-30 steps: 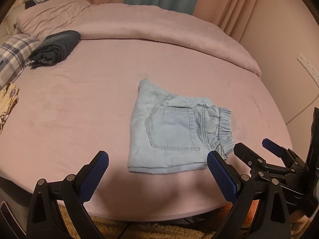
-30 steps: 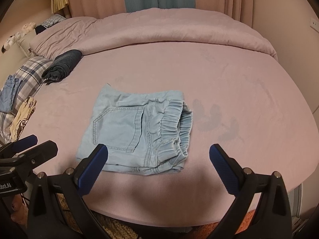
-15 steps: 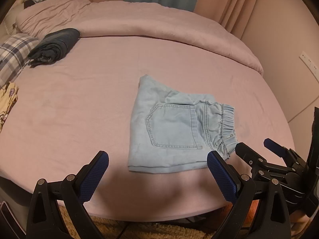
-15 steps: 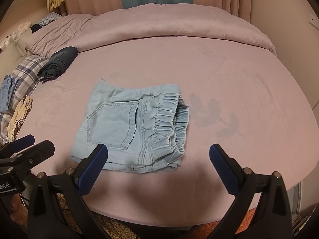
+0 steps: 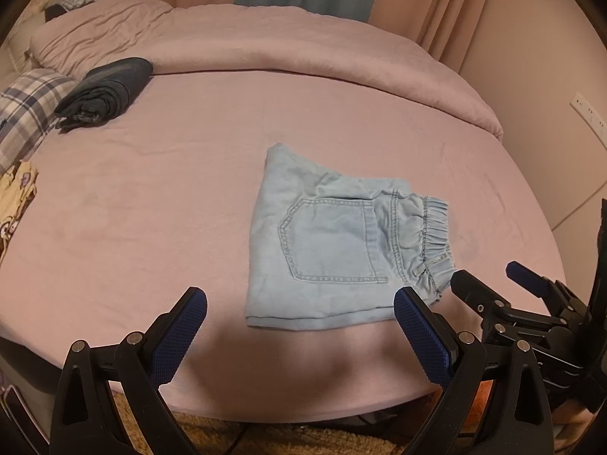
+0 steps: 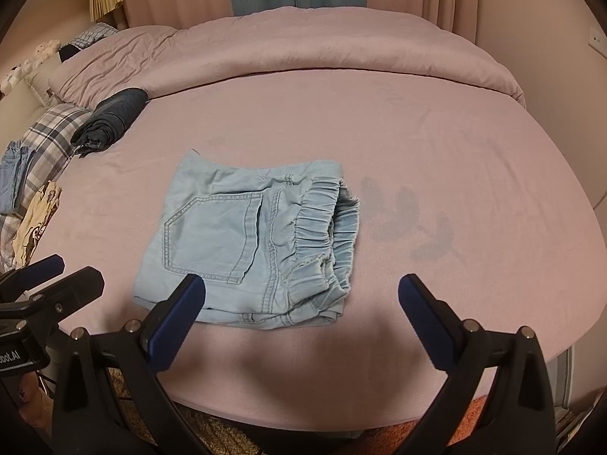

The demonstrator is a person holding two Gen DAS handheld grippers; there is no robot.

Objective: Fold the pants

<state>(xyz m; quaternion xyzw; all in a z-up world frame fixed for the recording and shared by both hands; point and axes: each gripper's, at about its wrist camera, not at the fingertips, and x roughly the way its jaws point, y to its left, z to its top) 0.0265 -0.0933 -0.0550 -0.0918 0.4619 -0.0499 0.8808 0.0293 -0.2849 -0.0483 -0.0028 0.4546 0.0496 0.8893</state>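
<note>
Light blue denim pants (image 5: 341,242) (image 6: 250,239) lie folded into a compact square on the pink bed, back pocket up, elastic waistband at the right. My left gripper (image 5: 299,326) hovers open over the bed's near edge, its right fingertip just short of the fold's near right corner. My right gripper (image 6: 299,318) is open too, its left fingertip over the fold's near edge. Neither holds anything. In the left wrist view the right gripper (image 5: 500,284) shows at the right edge; in the right wrist view the left gripper (image 6: 57,276) shows at the left edge.
A rolled dark garment (image 5: 106,91) (image 6: 110,121) lies at the far left of the bed (image 5: 151,197). A plaid pillow (image 6: 49,132) and other clothes (image 6: 34,220) sit at the left edge. A pink duvet (image 6: 303,49) is bunched along the back. Dark smudges (image 6: 402,212) mark the sheet right of the pants.
Both grippers have drifted slightly, so the folded pants sit a little lower and nearer in the right wrist view. The pants themselves have not moved; both grippers stay open.
</note>
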